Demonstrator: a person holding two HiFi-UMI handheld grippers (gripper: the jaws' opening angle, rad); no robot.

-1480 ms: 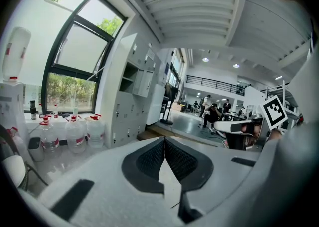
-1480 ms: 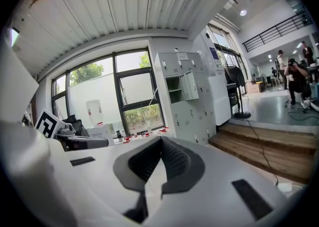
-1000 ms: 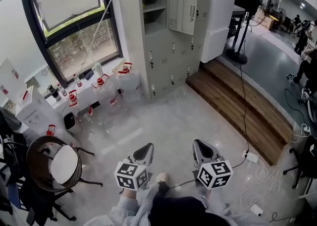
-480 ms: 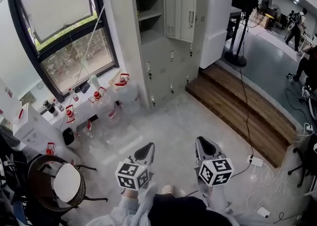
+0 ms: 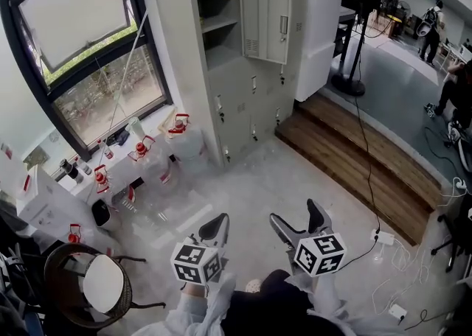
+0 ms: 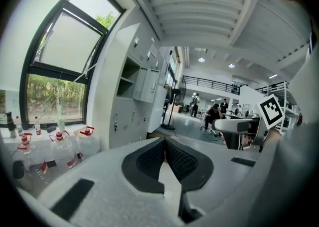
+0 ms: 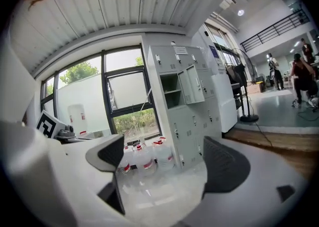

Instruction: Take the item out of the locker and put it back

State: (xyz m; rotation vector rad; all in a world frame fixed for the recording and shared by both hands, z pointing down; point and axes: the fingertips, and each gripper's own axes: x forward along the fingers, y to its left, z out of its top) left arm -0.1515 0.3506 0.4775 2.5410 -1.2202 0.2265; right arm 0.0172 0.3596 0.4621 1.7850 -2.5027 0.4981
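Your left gripper (image 5: 214, 225) has its jaws pressed together and empty. Your right gripper (image 5: 295, 215) has just been opening; its jaws are spread with nothing between them. Both hover over the pale grey floor (image 5: 251, 180). The locker (image 5: 240, 84) stands ahead beside the window (image 5: 81, 54), its upper door (image 5: 267, 23) open; you cannot make out the item inside

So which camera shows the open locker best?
The head view: the open locker is biggest there, with its shelf and swung-out door plain. The right gripper view shows it smaller, straight ahead. The left gripper view shows it small and side-on.
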